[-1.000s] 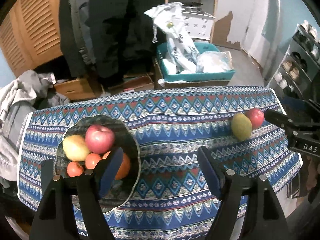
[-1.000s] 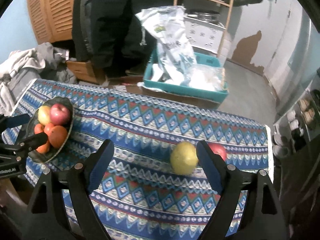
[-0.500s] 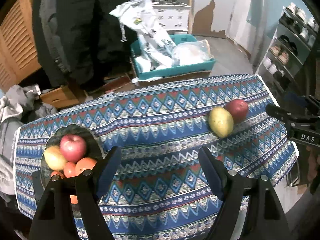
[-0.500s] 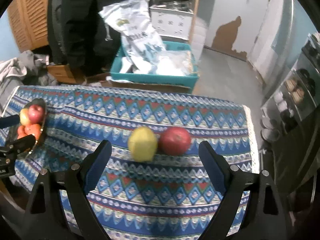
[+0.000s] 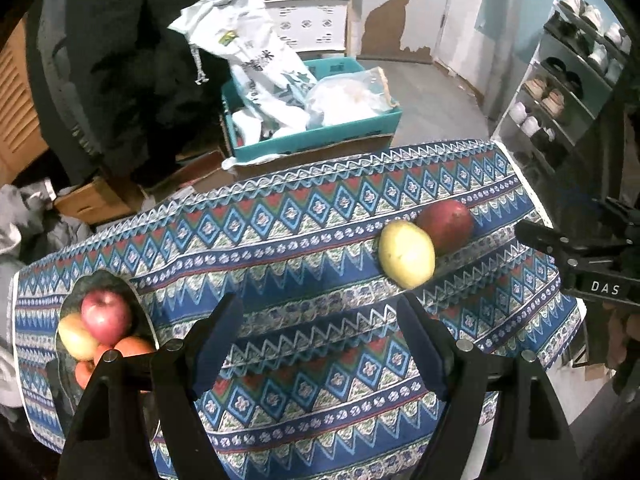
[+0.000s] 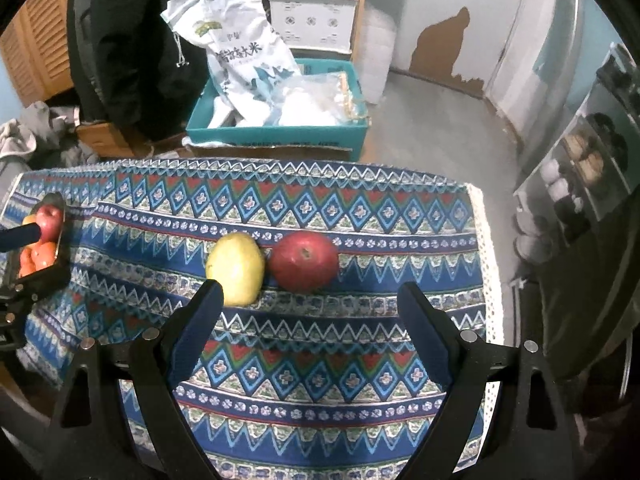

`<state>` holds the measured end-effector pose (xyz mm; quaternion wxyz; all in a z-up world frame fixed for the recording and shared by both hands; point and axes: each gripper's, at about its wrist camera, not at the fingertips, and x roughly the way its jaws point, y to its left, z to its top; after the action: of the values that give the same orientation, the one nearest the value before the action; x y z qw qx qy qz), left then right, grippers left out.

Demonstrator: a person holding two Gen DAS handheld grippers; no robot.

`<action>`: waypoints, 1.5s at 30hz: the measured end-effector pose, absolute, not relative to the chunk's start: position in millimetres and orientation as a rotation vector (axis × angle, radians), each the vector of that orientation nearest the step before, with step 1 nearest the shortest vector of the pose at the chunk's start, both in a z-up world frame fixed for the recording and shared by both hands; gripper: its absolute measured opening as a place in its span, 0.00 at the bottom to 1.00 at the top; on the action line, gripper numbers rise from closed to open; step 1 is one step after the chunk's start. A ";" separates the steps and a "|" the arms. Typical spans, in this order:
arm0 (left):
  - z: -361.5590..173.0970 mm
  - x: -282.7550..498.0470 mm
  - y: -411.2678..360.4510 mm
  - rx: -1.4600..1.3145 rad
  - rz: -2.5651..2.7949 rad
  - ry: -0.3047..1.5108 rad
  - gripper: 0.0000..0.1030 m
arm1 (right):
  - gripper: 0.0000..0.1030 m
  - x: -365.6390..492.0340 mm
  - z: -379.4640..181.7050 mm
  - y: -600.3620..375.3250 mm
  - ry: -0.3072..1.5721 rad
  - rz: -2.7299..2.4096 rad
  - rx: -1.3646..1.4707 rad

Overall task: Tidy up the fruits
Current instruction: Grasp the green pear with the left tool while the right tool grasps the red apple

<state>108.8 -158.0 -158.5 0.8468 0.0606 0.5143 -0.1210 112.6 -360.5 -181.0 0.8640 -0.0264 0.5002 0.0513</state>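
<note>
Your right gripper (image 6: 308, 304) hovers with fingers (image 6: 200, 312) apart and empty above the yellow pear (image 6: 236, 268) touching the red apple (image 6: 304, 265) on the worktop (image 6: 360, 380). Your left gripper (image 5: 320, 320) is spread too, empty, beside the fruit bowl (image 5: 100, 280).

Yellow pear (image 6: 236, 268) touching red apple (image 6: 304, 266) (patterned cloth (image 6: 360, 208))

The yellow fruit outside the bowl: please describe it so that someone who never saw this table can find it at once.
Start from the patterned tablecloth. Away from the fruit bowl, two loose fruits lie side by side on the cloth. The yellow fruit is the oval, pale one nearer the bowl; its neighbour, the red apple, is round and dark red.
</note>
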 end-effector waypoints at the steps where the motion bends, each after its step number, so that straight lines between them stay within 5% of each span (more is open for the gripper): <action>1: -159.7 112.0 -161.1 0.130 -0.260 1.092 0.78 | 0.86 116.3 -181.7 -363.0 1.059 0.116 -0.044; 22: -238.2 171.2 -235.8 0.128 -0.302 1.253 0.84 | 0.86 172.2 -249.0 -404.7 1.243 0.116 0.015; 45: -292.6 188.8 -274.0 0.087 -0.355 1.332 0.82 | 0.86 168.4 -272.5 -431.5 1.222 0.117 0.152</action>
<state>188.8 -274.0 -292.6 0.7708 0.0402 0.6143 -0.1639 168.4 -431.4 -272.5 0.8147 0.0713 0.5729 0.0546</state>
